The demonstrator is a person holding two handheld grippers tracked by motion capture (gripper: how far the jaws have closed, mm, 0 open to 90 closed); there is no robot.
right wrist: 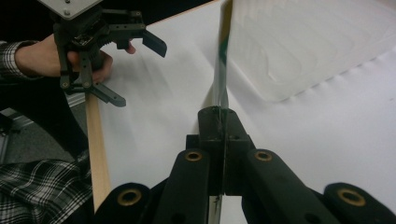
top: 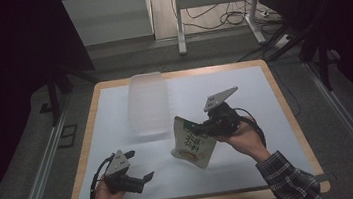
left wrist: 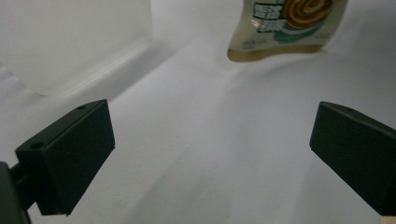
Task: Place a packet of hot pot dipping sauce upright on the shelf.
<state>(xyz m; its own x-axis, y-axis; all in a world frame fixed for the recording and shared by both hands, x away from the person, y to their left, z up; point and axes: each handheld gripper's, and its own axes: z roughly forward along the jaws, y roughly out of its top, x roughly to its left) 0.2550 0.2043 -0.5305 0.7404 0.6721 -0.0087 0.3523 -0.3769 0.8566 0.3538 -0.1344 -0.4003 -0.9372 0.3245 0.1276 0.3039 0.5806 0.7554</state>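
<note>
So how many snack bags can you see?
1. The snack bag hangs near the table's middle, pinched by the right gripper, just in front of the clear plastic box. Another could hide inside.

pouches: 1 (top: 193, 145) | clear containers: 1 (top: 148, 105) (translucent) | tools: 2 (top: 141, 170) (top: 198, 126)

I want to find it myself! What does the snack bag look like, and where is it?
Look at the white sheet covering the wooden table. Near its middle, just in front of the clear plastic box, the right gripper pinches a pouch by its edge. It is the one printed thing there: cream and green, with a brown swirl.
</note>
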